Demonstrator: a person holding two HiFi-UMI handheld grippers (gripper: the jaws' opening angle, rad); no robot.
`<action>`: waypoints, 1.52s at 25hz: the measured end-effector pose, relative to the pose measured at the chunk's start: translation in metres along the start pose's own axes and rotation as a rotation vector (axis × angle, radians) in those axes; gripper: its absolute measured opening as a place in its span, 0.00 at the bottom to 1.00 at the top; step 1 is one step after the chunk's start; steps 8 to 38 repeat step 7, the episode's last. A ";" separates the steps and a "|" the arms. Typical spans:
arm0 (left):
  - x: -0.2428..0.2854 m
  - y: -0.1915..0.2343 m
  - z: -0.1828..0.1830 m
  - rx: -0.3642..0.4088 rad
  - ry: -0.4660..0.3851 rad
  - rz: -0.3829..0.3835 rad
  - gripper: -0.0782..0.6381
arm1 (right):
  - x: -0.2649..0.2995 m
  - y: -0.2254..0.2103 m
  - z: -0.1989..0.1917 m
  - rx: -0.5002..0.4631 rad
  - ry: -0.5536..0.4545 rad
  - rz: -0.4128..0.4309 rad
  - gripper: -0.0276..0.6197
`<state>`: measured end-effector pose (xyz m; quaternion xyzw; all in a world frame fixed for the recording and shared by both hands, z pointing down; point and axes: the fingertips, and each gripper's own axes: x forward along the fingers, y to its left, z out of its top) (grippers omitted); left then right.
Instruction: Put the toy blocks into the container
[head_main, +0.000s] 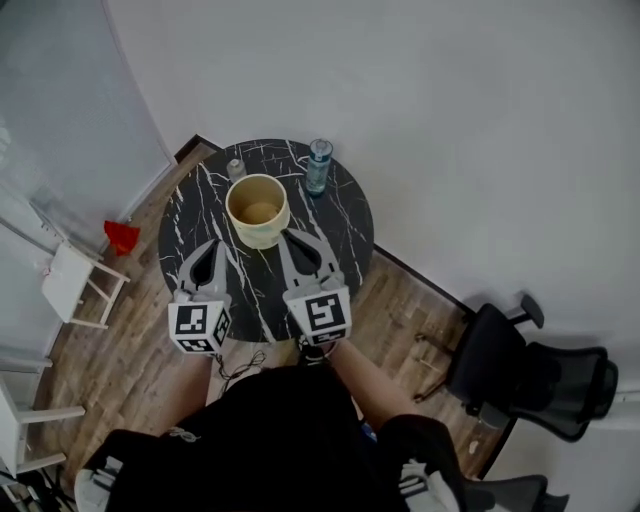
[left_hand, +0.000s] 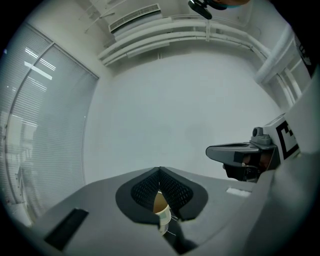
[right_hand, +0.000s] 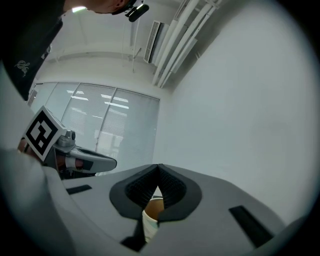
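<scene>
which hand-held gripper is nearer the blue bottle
Right. The right hand-held gripper hangs at the container on the side of the bottle; the left hand-held gripper hangs farther, at its other side.

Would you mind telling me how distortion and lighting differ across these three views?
Head view: soft, even light, the table sharp. Left gripper view: strong fisheye, dark corners, ceiling pipes bowed. Right gripper view: same fisheye, window blinds slanted.

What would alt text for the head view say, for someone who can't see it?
A person holds the left gripper and right gripper, both shut, over a round black table, aimed at a cream container. A bottle and jar stand beyond it.
</scene>
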<state>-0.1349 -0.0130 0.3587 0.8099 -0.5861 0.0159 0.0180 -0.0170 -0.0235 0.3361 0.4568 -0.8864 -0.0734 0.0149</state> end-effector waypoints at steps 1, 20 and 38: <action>-0.001 0.002 0.001 0.003 0.001 -0.001 0.11 | 0.000 0.001 0.002 -0.005 0.001 0.001 0.04; -0.004 0.006 -0.005 0.018 0.010 -0.018 0.11 | 0.001 0.006 0.000 -0.018 -0.013 -0.019 0.04; -0.004 0.006 -0.005 0.018 0.010 -0.018 0.11 | 0.001 0.006 0.000 -0.018 -0.013 -0.019 0.04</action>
